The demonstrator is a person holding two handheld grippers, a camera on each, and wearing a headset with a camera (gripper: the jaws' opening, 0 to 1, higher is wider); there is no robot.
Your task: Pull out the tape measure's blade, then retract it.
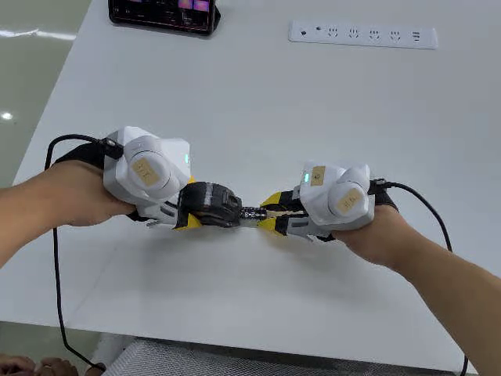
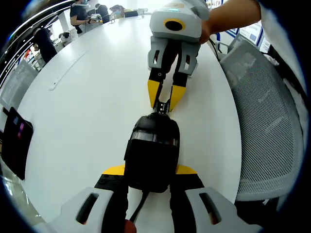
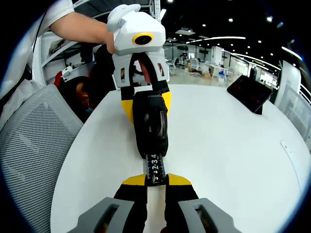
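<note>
Left hand (image 1: pixel 74 192): reaches in from the left edge with the forearm low and about level, and wraps round the back of its tool's white body.
Left gripper (image 1: pixel 188 213): points right, toward the other tool. Its yellow-tipped jaws are clamped on the sides of the tape measure's case.
Tape measure (image 1: pixel 211 204): a black case held at the near middle of the white table (image 1: pixel 235 94), its mouth facing right. Whether it rests on the surface I cannot tell.
Blade (image 3: pixel 155 167): a short length is drawn out and runs straight between the two tools. Its printed numbers show in the right gripper view.
Right gripper (image 1: pixel 270 213): points left, in line with the case. Its jaws are pinched on the blade's free end.
Right hand (image 1: pixel 376 231): grips its tool from behind, with the forearm slanting in from the lower right corner.
Far edge: a dark device with a lit screen (image 1: pixel 164 14) and, right of it, a white power strip (image 1: pixel 362 34), both well apart from the work.
</note>
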